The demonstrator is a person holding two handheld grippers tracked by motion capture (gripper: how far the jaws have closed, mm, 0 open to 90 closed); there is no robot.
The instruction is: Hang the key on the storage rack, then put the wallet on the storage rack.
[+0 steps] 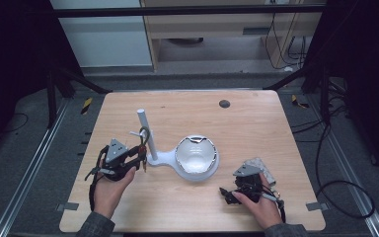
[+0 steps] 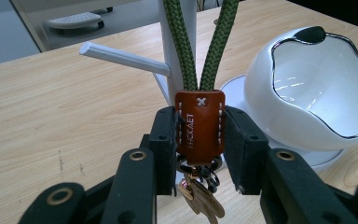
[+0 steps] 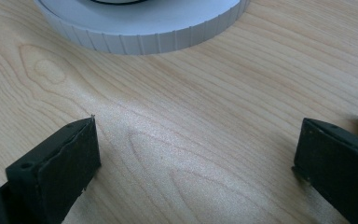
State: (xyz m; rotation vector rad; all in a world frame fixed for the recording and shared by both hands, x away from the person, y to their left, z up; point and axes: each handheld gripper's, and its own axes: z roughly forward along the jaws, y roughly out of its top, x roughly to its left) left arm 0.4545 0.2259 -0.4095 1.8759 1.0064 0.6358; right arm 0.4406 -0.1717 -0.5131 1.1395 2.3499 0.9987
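Squarely between the left tool's (image 2: 199, 154) jaws sits the keychain tab (image 2: 199, 127).

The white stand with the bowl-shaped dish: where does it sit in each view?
High view: the white stand at table centre, its post beside the left gripper.
Left gripper view: post behind the brown leather key fob, dish at right.
Right gripper view: ribbed base edge along the top.
Shared landmark: the wooden table.
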